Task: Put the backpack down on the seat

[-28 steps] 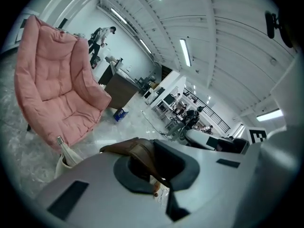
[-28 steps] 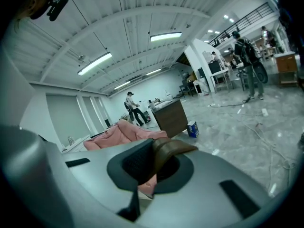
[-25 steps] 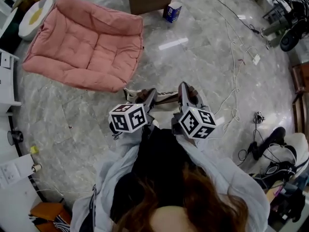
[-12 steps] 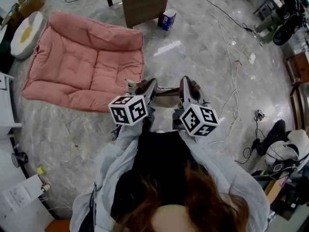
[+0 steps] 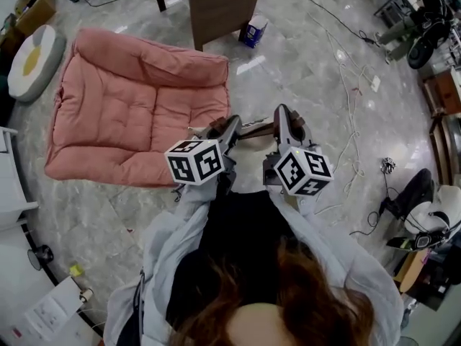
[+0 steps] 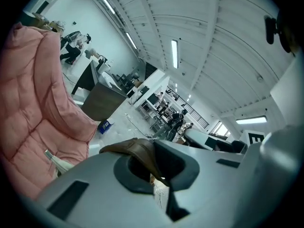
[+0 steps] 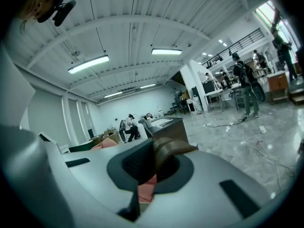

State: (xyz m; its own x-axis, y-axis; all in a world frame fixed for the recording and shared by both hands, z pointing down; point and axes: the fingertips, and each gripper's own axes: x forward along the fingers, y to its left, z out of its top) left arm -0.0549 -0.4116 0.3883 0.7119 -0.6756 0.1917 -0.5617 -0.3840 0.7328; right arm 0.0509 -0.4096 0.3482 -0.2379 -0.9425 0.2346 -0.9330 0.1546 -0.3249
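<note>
Left tool and right tool each clamped tight on brown strap. Backpack seems to be dark mass hanging below them, just right of seat, not over it. Best: carry over seat middle, tools level, lower until weight rests, then release.

Of the backpack only a brown strap shows; the rest is hidden below the person's arms.
</note>
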